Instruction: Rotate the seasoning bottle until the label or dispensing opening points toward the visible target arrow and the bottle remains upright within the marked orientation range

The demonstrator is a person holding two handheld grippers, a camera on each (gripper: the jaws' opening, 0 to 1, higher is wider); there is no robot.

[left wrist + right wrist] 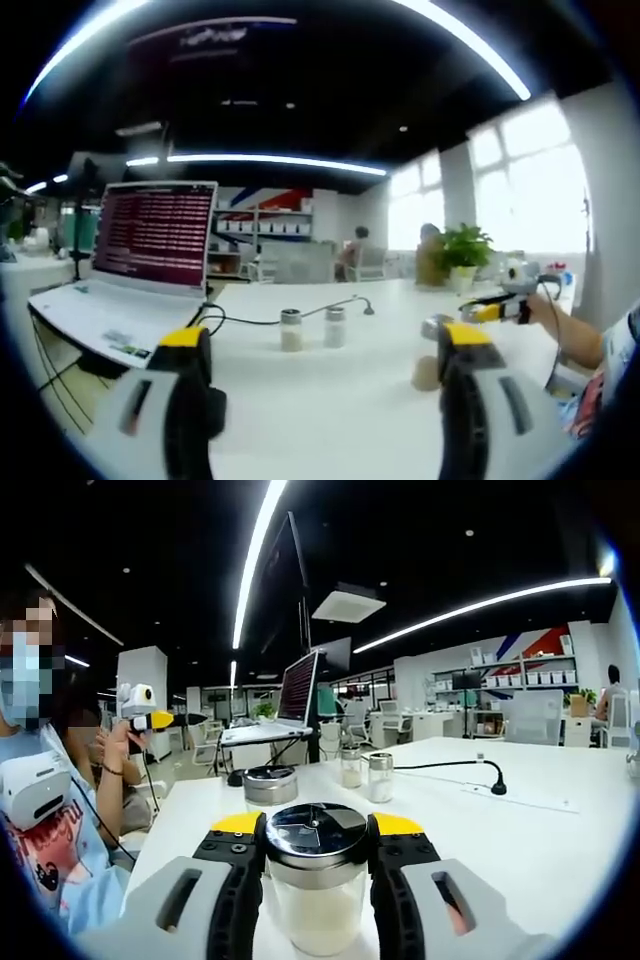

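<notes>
The right claw point(316, 880) was clamped on an upright bottle point(314, 885), both jaws pressed against its glass sides just under the metal cap, with two more shakers point(364, 770) ahead on the table point(540, 830), while the left claw point(325, 375) stood wide apart, holding nothing.

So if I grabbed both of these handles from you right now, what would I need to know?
Right tool: shut on a seasoning bottle, upright on the white table, metal lid up.
Left tool: open, holding nothing, hanging above the table.
Two more shakers stand mid-table near a black cable; a fourth jar sits just behind the held bottle. A laptop is at the far end.
Done: bottle gripped. I can't see a target arrow, so I can't tell how much turning is left. Keep it upright.
</notes>
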